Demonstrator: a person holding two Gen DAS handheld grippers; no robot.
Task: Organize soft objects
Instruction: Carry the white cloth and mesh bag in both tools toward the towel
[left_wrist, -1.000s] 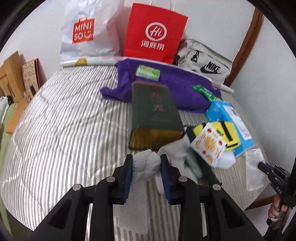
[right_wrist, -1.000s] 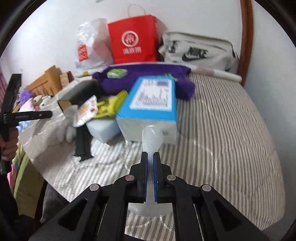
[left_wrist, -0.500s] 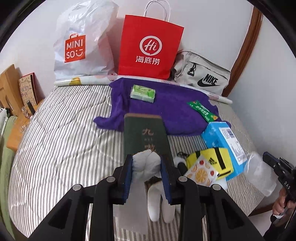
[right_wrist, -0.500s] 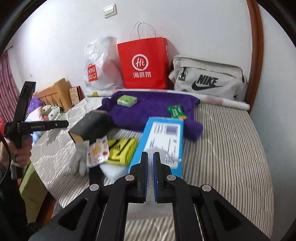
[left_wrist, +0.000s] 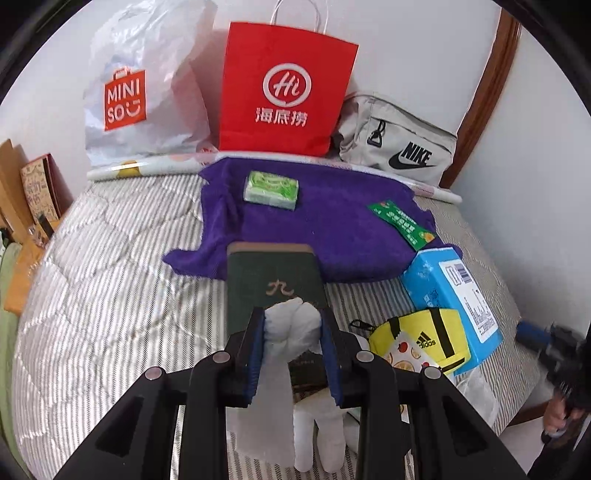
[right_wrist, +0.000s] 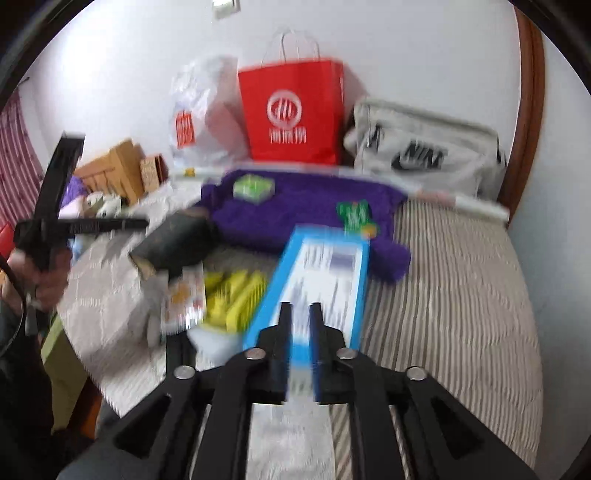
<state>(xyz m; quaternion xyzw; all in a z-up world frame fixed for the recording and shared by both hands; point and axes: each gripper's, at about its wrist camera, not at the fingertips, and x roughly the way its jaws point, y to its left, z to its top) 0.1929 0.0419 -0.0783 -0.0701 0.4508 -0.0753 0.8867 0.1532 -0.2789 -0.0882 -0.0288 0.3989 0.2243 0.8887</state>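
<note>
Two grippers work over a striped grey quilt (left_wrist: 110, 295); the left gripper (left_wrist: 293, 332), low in the frame's centre, is clenched on a bunched white cloth glove (left_wrist: 290, 321) that hangs below its pads, above a dark green book (left_wrist: 273, 273); the right gripper (right_wrist: 300, 325) is opening, nothing visibly between its pads in the blurred view, a blue rectangular box (right_wrist: 321, 266) just beyond; a purple fleece towel (left_wrist: 332, 229) lies mid-frame.
</note>
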